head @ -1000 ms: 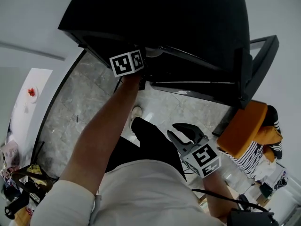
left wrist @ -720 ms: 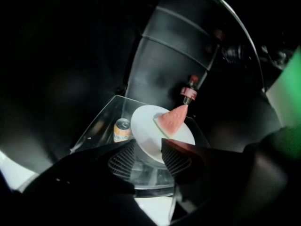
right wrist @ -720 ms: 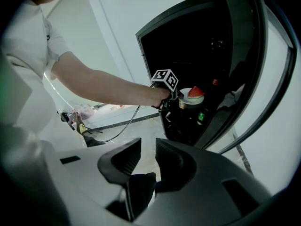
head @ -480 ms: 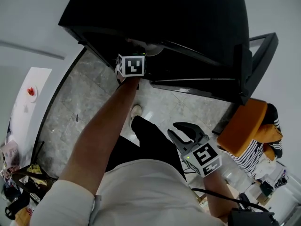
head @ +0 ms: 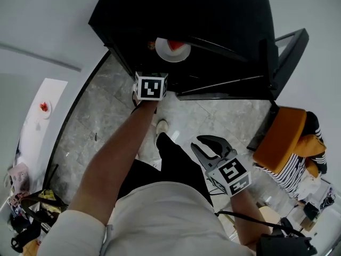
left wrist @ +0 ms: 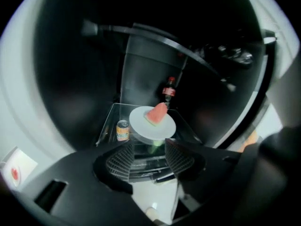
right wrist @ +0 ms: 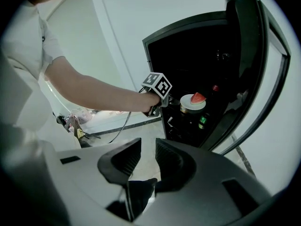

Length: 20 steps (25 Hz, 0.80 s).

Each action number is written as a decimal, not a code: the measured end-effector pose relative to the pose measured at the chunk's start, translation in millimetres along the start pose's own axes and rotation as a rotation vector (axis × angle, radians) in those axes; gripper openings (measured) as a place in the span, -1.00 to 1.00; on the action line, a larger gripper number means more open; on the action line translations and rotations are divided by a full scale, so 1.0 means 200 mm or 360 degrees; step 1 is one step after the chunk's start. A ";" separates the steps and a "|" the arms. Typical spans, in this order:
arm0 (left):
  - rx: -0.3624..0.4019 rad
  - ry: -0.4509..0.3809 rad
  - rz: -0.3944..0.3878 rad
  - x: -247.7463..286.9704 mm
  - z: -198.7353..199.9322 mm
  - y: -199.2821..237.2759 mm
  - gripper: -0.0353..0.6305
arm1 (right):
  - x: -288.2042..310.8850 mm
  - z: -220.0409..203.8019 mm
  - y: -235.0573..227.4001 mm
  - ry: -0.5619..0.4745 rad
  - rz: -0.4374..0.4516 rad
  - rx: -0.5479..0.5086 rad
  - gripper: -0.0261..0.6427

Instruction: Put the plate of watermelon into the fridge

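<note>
The white plate (head: 173, 50) with a red watermelon wedge (left wrist: 157, 113) rests on a glass shelf inside the open black fridge (head: 213, 20). In the right gripper view the plate (right wrist: 193, 100) shows in the fridge's mouth. My left gripper (left wrist: 148, 150) is open just short of the plate (left wrist: 152, 123); its jaws have just been opening and nothing is between them. In the head view its marker cube hides the left gripper (head: 151, 84) tips. My right gripper (head: 209, 147) hangs low by my leg, well back from the fridge, with a narrow empty gap between the jaws of the right gripper (right wrist: 148, 157).
An orange can (left wrist: 122, 130) stands left of the plate and a dark bottle (left wrist: 169, 91) behind it. The fridge door (head: 282, 63) stands open at the right. A seated person in stripes with an orange cushion (head: 290, 153) is at the right. A white table (head: 43, 107) is far left.
The left gripper has rolled and drawn back from the fridge. The plate, hidden behind its cube before, now sits alone on the shelf. The right gripper has barely shifted.
</note>
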State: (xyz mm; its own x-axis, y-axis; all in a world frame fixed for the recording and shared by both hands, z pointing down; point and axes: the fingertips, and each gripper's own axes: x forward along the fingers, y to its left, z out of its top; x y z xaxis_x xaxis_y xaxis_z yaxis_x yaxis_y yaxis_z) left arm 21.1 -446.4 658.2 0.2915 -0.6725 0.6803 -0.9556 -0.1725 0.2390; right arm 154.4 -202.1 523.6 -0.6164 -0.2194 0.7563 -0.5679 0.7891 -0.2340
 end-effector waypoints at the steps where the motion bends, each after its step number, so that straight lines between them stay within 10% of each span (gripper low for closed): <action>1: 0.0018 0.0002 -0.0019 -0.06 -0.01 -0.01 -0.25 | 0.00 0.00 0.04 -0.0010 -0.0005 0.0006 -0.61; 20: 0.0385 0.0100 -0.0591 -1.45 -0.47 -0.19 -0.36 | -0.07 0.05 0.77 -0.0208 -0.0170 -0.0029 -0.68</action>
State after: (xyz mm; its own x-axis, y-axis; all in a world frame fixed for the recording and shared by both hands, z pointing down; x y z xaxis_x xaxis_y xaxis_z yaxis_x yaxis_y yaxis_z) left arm -22.2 -177.1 516.7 0.6115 -0.4894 0.6217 -0.7663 -0.5621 0.3112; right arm 70.9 -83.4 471.3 -0.6194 -0.3745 0.6900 -0.6247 0.7674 -0.1444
